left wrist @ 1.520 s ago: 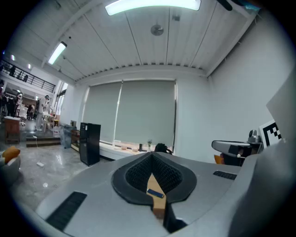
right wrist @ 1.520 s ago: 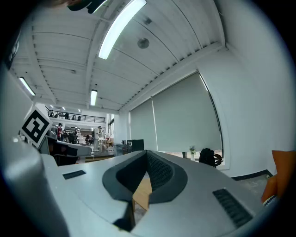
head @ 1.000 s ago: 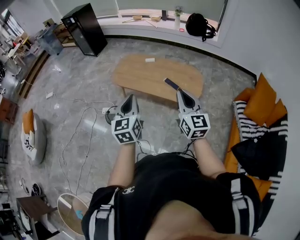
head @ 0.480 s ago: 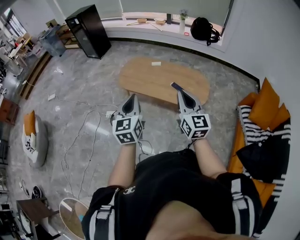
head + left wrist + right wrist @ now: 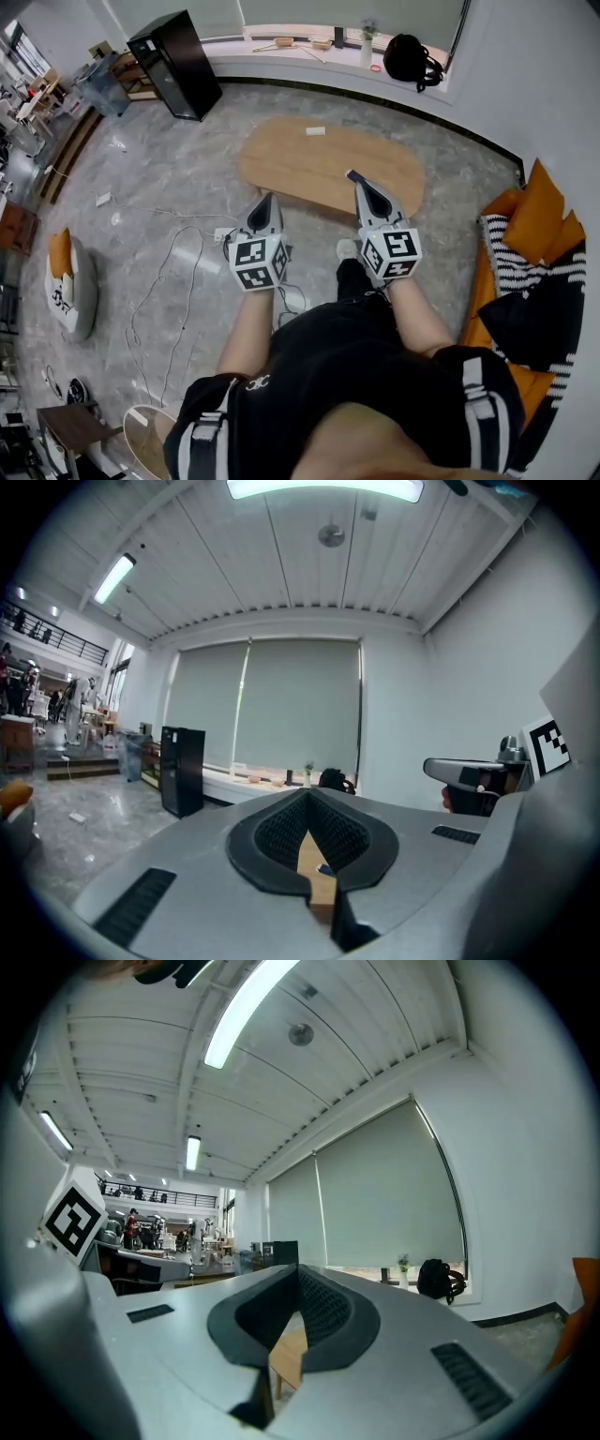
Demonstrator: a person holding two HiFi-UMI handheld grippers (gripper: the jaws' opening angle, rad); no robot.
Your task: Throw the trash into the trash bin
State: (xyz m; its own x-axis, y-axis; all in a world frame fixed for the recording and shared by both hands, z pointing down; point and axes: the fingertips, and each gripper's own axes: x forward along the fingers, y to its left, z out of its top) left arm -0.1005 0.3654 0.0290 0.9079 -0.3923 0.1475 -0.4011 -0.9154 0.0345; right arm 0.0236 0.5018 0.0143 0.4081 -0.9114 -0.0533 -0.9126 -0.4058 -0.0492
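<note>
I have stepped closer to the oval light-wood table (image 5: 328,164). My left gripper (image 5: 266,199) and right gripper (image 5: 363,187) are both closed on nothing. The likely trash, a small white scrap (image 5: 315,130), lies on the table's far side. It is not yet picked up.

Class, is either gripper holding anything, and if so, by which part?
Nothing is held. The left gripper and the right gripper both have their jaws together and empty; the wooden table lies ahead of them.
</note>
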